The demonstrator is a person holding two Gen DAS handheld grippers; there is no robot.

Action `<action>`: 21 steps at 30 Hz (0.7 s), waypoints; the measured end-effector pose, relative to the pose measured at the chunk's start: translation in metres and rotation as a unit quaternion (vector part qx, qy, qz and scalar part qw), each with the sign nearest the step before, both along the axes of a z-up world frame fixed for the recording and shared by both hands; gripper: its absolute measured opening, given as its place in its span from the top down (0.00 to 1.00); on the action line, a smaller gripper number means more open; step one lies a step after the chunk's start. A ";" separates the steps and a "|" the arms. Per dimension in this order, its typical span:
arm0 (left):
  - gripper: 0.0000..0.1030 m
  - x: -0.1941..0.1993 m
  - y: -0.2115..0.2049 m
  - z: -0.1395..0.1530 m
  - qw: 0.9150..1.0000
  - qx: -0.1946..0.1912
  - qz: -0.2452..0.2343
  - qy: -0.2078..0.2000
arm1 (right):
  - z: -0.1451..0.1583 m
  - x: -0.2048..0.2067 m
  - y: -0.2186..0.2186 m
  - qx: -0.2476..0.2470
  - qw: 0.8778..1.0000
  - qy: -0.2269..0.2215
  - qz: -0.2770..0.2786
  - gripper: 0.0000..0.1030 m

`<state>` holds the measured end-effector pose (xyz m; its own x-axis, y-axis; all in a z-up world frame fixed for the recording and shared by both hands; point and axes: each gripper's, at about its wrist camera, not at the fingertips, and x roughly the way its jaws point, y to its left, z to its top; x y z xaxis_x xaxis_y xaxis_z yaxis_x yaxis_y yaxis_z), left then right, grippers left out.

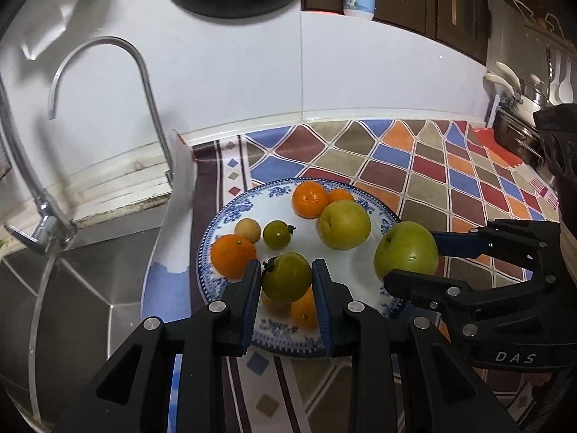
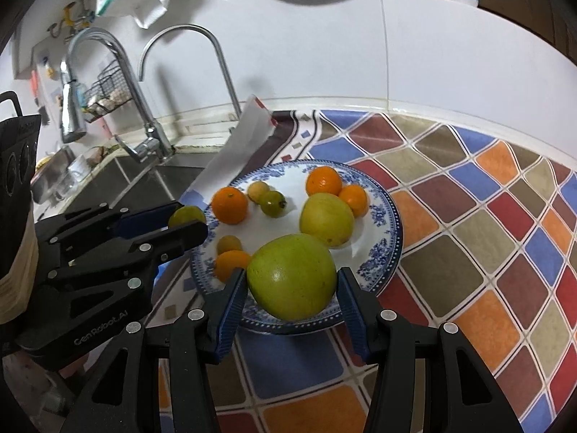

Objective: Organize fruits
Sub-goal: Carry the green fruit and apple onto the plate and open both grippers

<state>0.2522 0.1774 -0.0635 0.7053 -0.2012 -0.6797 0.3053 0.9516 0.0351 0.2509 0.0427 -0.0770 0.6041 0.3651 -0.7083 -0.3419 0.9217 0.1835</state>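
Oranges (image 1: 233, 255) and yellow apple (image 1: 344, 222) crowd plate (image 1: 230, 213) under both tongs; left gripper (image 1: 286, 278) clamps green tomato (image 1: 286, 276), right gripper (image 2: 292, 279) grips green apple (image 2: 292, 276), probably both airborne.

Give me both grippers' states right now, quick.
Left gripper: shut on the small green tomato.
Right gripper: shut on the large green apple, over the plate.
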 end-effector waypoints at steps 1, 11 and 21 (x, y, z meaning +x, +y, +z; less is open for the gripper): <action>0.72 0.003 0.000 -0.002 1.000 -0.001 -0.002 0.002 | -0.002 0.002 0.000 -0.003 1.000 0.003 -0.002 0.50; 0.72 0.030 0.000 -0.019 0.999 -0.009 -0.026 0.024 | -0.015 0.025 0.003 -0.022 0.999 0.025 -0.016 0.50; 0.59 0.035 0.002 -0.019 0.999 -0.012 -0.029 0.022 | -0.016 0.029 0.005 -0.036 0.998 0.026 -0.032 0.49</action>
